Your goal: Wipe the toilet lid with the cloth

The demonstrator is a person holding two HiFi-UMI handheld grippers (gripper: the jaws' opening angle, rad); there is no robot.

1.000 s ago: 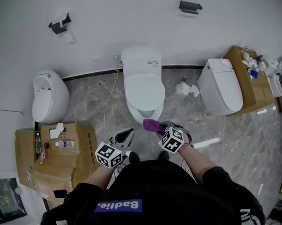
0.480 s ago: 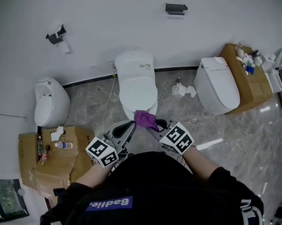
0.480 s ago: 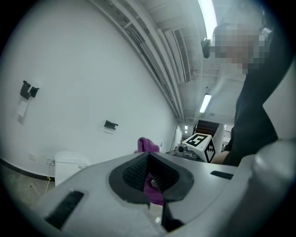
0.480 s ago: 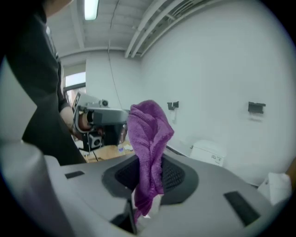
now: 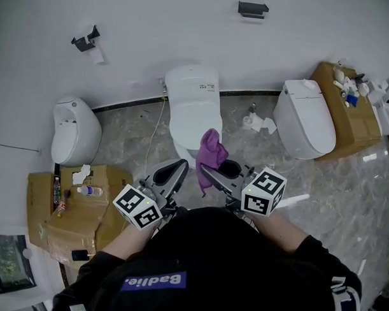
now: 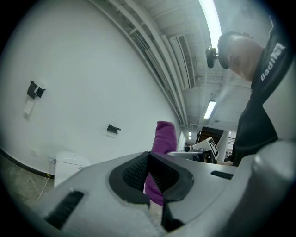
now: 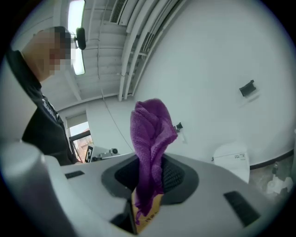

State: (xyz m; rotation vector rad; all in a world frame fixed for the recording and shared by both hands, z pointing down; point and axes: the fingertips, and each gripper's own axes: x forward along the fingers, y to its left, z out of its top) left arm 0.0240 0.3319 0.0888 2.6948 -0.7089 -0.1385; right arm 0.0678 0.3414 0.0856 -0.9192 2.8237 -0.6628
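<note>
Purple cloth [image 7: 150, 132] was pinched between the closed jaws of the right gripper [image 7: 151, 172], its free end standing up above the black pads in a soft, folded bunch, with a tan tag [image 7: 149, 210] showing at its lower edge. In the head view, the right gripper [image 5: 206, 172] reached forward and to the left from the person's right hand, its marker cube nearest the body, and the cloth [image 5: 210, 152] hung from the jaw tips, overlapping the front edge of the toilet lid [image 5: 197, 123]; whether it touched the lid could not be told. The left gripper [image 6: 149, 166] had its jaws pressed together with nothing held between them, and the cloth [image 6: 163, 139] rose just behind them. From above, the left gripper [image 5: 173, 172] sat just beside the right one, both in front of the white toilet [image 5: 193, 88], whose lid was down. The toilet stood against a white wall on a grey marbled floor [image 5: 258, 160]. Another white toilet [image 5: 303, 120] stood to the right and a third white fixture [image 5: 74, 129] to the left. A cardboard box [image 5: 77, 218] lay near the left fixture.
</note>
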